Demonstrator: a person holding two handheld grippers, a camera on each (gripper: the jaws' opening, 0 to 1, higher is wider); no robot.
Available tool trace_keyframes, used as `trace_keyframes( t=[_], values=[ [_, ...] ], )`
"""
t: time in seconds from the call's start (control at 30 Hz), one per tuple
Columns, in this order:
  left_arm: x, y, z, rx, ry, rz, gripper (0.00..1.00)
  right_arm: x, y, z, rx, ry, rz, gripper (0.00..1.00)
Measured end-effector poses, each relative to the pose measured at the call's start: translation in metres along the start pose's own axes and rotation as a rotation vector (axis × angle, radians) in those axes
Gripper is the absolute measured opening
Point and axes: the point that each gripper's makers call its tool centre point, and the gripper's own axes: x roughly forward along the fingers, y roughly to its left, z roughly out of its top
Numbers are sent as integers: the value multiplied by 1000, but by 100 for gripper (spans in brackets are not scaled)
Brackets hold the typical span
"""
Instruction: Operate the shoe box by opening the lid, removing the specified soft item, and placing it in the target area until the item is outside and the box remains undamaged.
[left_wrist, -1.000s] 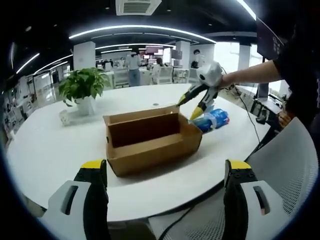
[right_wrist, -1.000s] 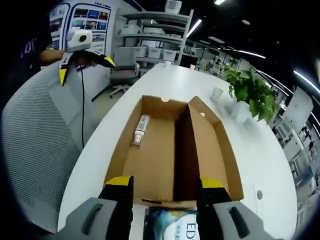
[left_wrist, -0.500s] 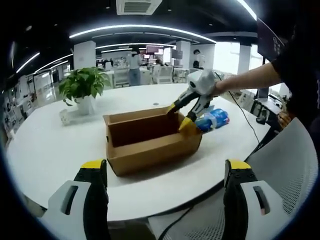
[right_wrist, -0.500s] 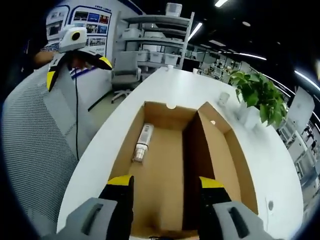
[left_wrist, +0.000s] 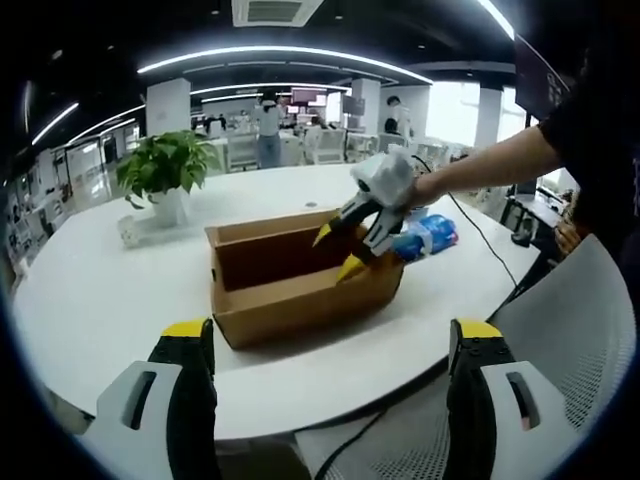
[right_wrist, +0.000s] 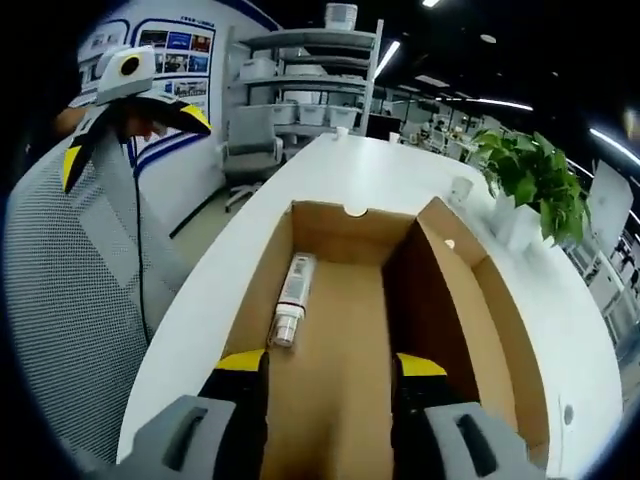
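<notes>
Open brown cardboard shoe box (left_wrist: 300, 275) on round white counter (left_wrist: 100, 300); right gripper (left_wrist: 337, 250), jaws apart, dipped inside box above small white tube (right_wrist: 291, 298) on its floor; left gripper (left_wrist: 330, 345) jaws apart, off counter's near edge; blue soft packet (left_wrist: 428, 236) on counter beside box

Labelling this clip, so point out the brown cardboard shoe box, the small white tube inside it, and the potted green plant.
Brown cardboard shoe box (left_wrist: 300, 300), left gripper view, front wall.
Small white tube (right_wrist: 292, 298), right gripper view, body.
Potted green plant (left_wrist: 165, 165), left gripper view, leaves.
</notes>
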Motion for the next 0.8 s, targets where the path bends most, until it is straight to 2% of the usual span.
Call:
trace_keyframes(
  t=[0.57, 0.8],
  values=[
    [0, 1, -2, -14, 12, 5, 95, 40, 11, -1, 65, 17, 45, 44],
    [0, 2, -2, -16, 17, 7, 95, 48, 11, 0, 99, 11, 46, 42]
  ],
)
